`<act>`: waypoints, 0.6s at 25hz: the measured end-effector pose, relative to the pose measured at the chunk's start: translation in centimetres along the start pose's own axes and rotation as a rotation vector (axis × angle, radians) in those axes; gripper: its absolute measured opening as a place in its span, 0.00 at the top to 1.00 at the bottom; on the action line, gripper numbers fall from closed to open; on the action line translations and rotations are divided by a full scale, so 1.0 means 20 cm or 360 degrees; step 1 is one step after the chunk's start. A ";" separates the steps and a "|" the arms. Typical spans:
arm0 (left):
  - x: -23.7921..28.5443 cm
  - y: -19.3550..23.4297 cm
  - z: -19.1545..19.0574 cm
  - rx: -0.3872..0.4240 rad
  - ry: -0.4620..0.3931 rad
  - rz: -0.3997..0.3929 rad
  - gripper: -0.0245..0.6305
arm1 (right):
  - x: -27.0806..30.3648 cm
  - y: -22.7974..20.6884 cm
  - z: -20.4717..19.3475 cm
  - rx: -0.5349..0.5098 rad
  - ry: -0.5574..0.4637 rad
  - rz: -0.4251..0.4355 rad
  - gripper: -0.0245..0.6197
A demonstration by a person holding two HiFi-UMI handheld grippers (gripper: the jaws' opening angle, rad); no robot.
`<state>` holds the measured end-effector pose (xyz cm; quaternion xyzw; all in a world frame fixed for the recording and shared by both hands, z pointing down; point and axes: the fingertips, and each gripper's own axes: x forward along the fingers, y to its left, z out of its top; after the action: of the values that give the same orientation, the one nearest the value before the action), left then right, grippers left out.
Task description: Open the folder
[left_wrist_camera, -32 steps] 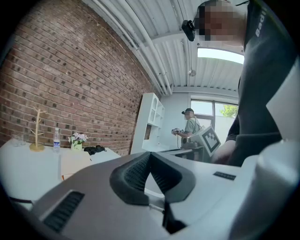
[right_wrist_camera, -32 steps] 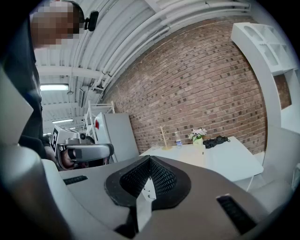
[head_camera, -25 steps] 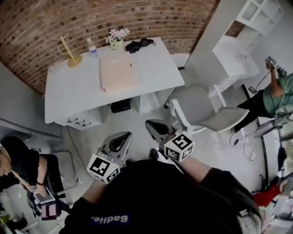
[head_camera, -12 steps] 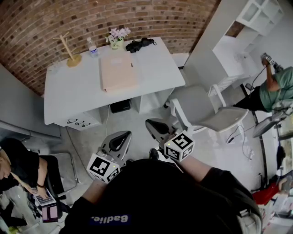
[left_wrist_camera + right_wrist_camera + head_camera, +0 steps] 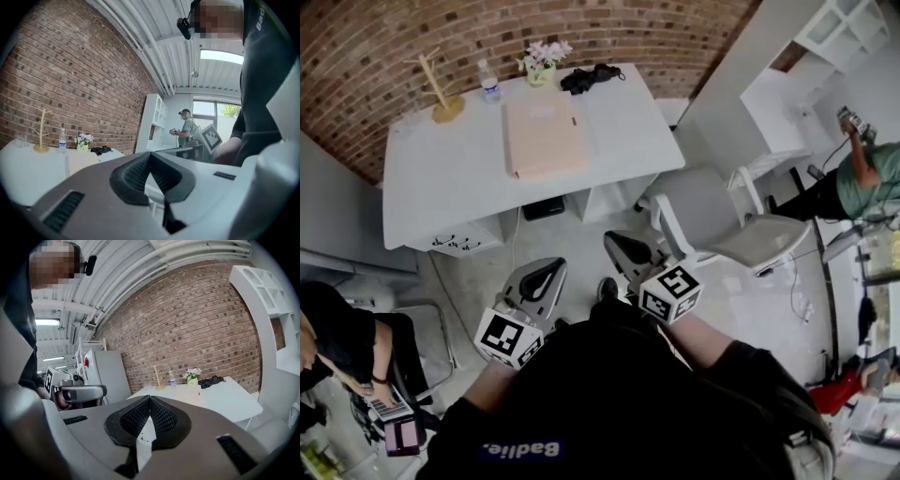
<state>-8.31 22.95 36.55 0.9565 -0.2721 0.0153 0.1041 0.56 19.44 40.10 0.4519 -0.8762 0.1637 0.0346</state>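
A closed beige folder (image 5: 546, 137) lies flat on the white table (image 5: 441, 187) by the brick wall. Both grippers hover over the floor, well short of the table and apart from the folder. My left gripper (image 5: 551, 272) is shut with nothing in it, its tips meeting (image 5: 150, 154) in the left gripper view. My right gripper (image 5: 614, 246) also has its jaws together and empty (image 5: 150, 398). The left gripper view shows the folder (image 5: 80, 160) low at the left. In the right gripper view the table (image 5: 220, 401) stands ahead.
On the table's far edge stand a wooden stand (image 5: 441, 89), a water bottle (image 5: 489, 86), a flower pot (image 5: 542, 61) and a black bundle (image 5: 586, 79). A white chair (image 5: 722, 225) stands right of the table. One person sits at the left (image 5: 337, 347), another stands at the right (image 5: 862, 178).
Both grippers have edged forward toward the table, jaws unchanged. The person at the right has shifted a little.
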 end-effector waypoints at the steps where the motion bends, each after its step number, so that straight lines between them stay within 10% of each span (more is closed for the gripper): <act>1: 0.02 0.02 0.00 0.0003 0.0004 0.0009 0.96 | 0.01 -0.03 0.00 0.0001 0.0005 -0.0001 0.92; 15: 0.71 0.53 0.04 0.0042 0.0175 0.0216 0.96 | 0.55 -0.75 0.13 0.0020 0.0093 0.0159 0.92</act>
<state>-1.68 6.69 39.08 0.9349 -0.3300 0.0784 0.1048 6.28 2.01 43.78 0.4027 -0.8954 0.1837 0.0490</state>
